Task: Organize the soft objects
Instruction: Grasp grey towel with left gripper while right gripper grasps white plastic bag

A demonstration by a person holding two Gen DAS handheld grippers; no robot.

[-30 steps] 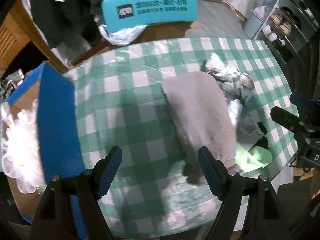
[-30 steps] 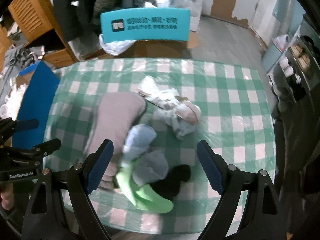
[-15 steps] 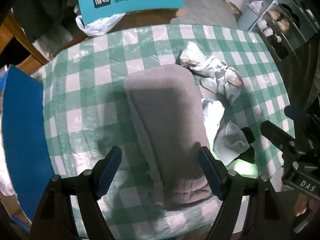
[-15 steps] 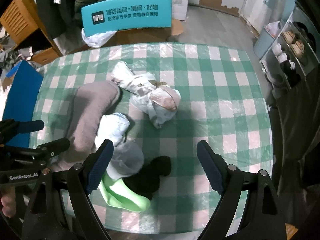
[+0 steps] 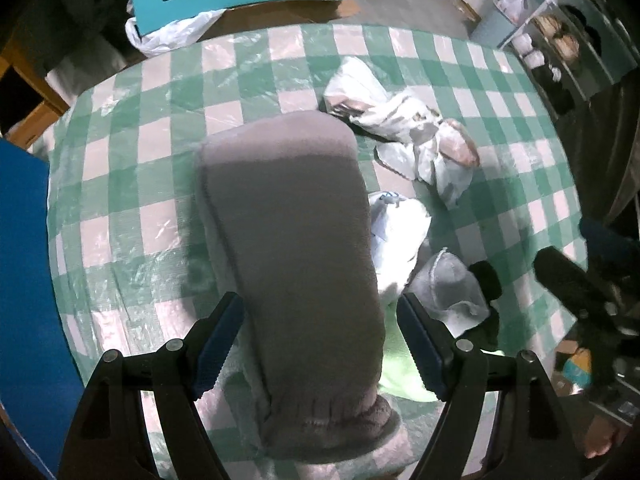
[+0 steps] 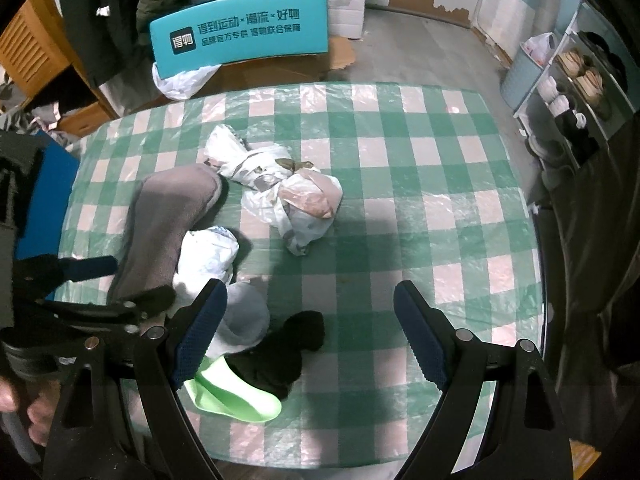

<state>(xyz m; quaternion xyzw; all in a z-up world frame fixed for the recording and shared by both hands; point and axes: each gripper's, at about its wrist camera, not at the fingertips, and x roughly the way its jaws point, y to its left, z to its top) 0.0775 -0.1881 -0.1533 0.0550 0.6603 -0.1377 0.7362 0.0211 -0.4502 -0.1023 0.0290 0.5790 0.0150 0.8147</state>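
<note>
Left to right: the left gripper [image 5: 320, 340] stands open, its 2 jaws straddling the near end of the grey fleece roll [image 5: 292, 240], whose long axis runs near to far on the checked table [image 5: 132, 184]. The right gripper [image 6: 308, 332], also open, hovers over the black sock [image 6: 288, 348]. Its handle reads "GenRobot.AI"? Illegible now.

Two fisheye views look down past open gripper fingers at a green-checked table [image 5: 152, 184]. The left wrist camera faces almost straight down, close over a grey folded cloth [image 5: 296, 248] that fills its centre. The right wrist camera sits farther back, angled toward a teal sign [image 6: 240, 36] beyond the table. Both share the cloth, a white patterned bundle [image 6: 280, 188] and the sign.
</note>
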